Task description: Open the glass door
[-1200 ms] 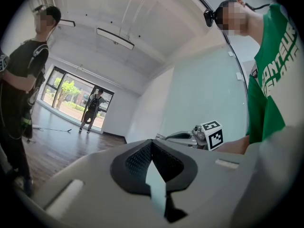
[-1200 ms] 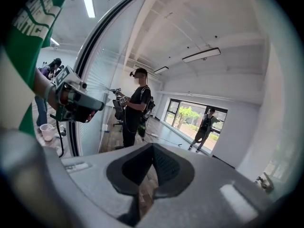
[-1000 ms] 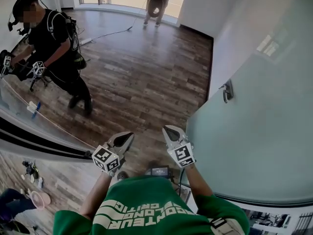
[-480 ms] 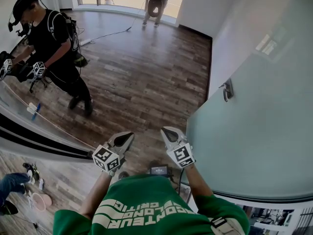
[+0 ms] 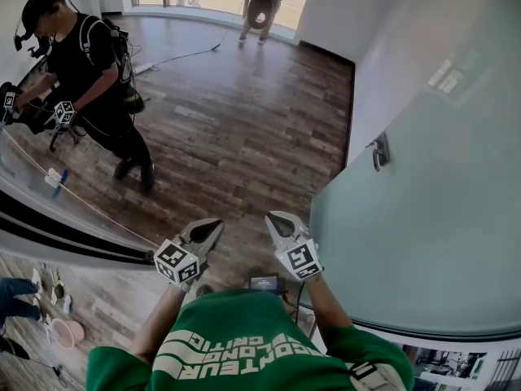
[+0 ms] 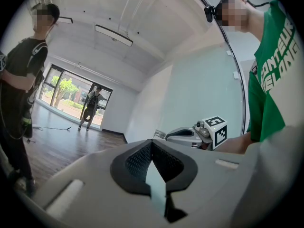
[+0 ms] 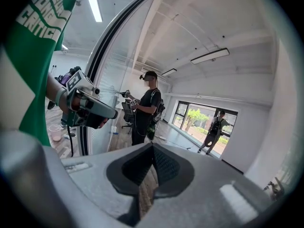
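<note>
1. The right gripper point(image 5: 278, 221) has edged slightly left in the head view. The gap to the left gripper point(image 5: 207, 230) is a little narrower.
2. The person in blue trousers point(image 5: 12, 287), behind the glass at the bottom left, has moved up and out toward the picture's left edge. Only a small part of them shows now.
3. The pink cup point(image 5: 61, 332) on the floor there, which was just beside that person's leg, now stands apart from them.
4. The person in black point(image 5: 89, 63) has their head slightly higher in the picture than a second ago.
</note>
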Tool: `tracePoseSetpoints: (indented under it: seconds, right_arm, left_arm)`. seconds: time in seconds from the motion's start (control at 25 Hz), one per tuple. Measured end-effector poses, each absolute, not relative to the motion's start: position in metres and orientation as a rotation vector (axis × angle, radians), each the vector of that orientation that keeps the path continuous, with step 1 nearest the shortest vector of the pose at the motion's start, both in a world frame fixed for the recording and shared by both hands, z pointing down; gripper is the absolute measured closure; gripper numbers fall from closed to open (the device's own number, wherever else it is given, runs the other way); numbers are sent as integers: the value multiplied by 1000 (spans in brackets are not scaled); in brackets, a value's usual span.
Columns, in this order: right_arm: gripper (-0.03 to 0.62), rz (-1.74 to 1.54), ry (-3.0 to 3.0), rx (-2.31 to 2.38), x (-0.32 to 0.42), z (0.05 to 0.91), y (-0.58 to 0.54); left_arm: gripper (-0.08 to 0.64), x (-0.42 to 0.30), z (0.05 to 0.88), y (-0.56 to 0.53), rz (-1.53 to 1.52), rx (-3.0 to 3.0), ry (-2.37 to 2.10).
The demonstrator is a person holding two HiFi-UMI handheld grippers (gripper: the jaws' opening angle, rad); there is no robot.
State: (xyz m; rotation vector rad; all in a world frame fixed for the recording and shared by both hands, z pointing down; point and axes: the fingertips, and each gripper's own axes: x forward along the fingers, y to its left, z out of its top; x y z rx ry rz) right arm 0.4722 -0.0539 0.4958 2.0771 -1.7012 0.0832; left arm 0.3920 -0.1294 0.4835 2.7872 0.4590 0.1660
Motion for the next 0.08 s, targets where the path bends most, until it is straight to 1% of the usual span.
tracePoseSetpoints:
  seconds: [0.08]
  right_arm:
    - [601,84,-1704,2068,472,497,-55]
  left_arm:
    - [545,393,483,-129,166,2786,459]
